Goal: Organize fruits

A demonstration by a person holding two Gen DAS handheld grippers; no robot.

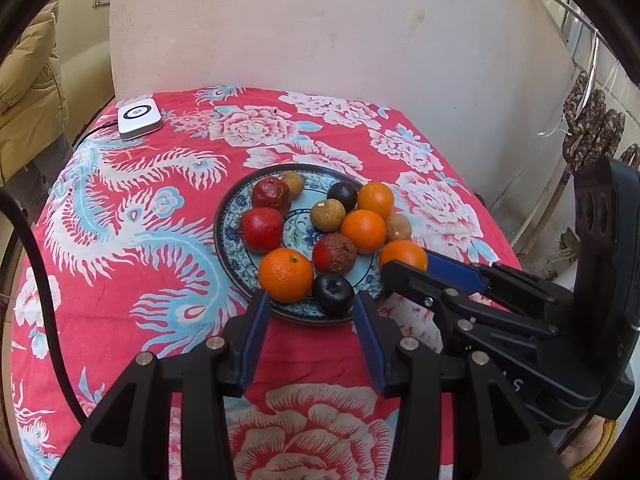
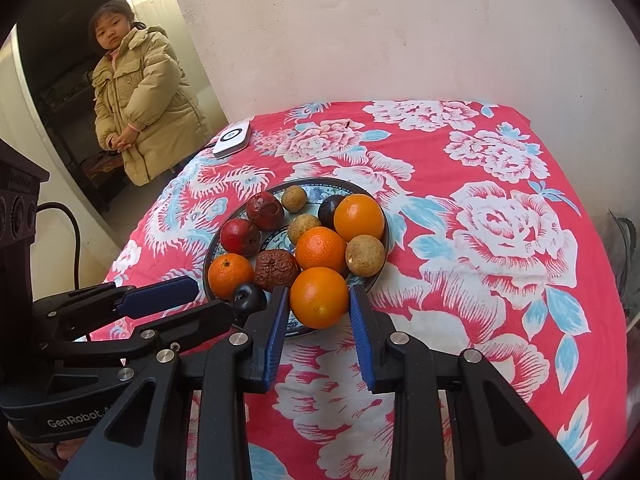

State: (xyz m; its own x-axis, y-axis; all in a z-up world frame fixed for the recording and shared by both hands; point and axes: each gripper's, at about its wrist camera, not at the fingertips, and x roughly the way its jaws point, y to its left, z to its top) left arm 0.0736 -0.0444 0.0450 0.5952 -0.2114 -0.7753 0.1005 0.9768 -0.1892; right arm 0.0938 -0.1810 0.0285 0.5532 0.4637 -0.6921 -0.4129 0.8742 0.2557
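On my feeds the plate (image 1: pixel 230 216), blue-patterned with a dark rim, sits mid-table on the red floral tablecloth (image 1: pixel 132 208), heaped with fruit. I count four oranges, three red apples of which one is badly wrinkled and brown, two dark plums and three small tan round fruits.

My left gripper (image 1: pixel 308 312) hangs at the plate's near edge with its blue pads apart and nothing pressed between them. The near orange (image 1: pixel 285 275) lies just beyond its left fingertip, and the near plum (image 1: pixel 333 293) sits beyond the gap, closer to the right fingertip; I see neither pad touching either fruit.

My right gripper (image 2: pixel 319 298) straddles the front orange (image 2: pixel 319 297), which rests on the plate's near rim. The orange fills the space between the two blue pads. The left pad seems to meet its skin, and the right pad lies right against its edge, but I cannot tell whether they squeeze it or merely flank it.

In the left view this same gripper reaches in from the right, its fingers on either side of that orange (image 1: pixel 403 255).

A white device (image 1: pixel 139 117) lies at the table's far corner, well apart from the plate. A person in a tan padded coat (image 2: pixel 138 100) stands beyond it.
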